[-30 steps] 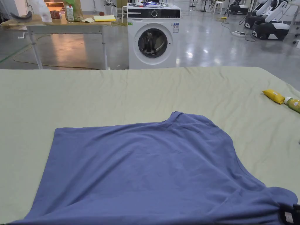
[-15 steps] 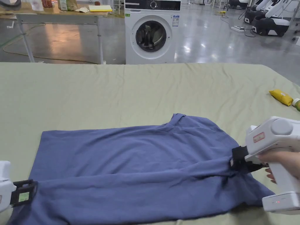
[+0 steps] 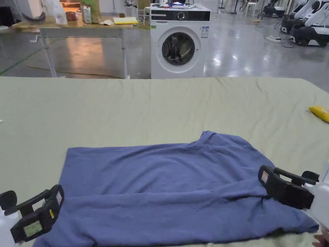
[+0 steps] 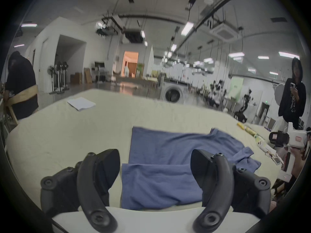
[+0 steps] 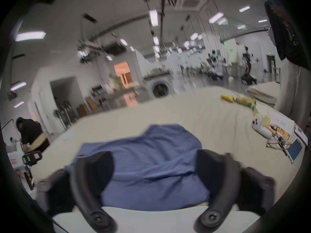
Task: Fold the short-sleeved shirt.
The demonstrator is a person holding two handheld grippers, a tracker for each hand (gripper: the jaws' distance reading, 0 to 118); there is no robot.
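In the lower middle of the head view the shirt (image 3: 173,189) lies on the sheet (image 3: 128,106), near edge folded over. Left gripper (image 3: 38,214) and right gripper (image 3: 282,186) flank it, jaws spread, holding nothing; bare sheet beyond.

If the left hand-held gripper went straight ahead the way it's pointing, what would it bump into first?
Probably the blue shirt: the open left hand-held gripper points at its folded near layer on the green sheet. It may sit slightly above the cloth; the height is unclear.
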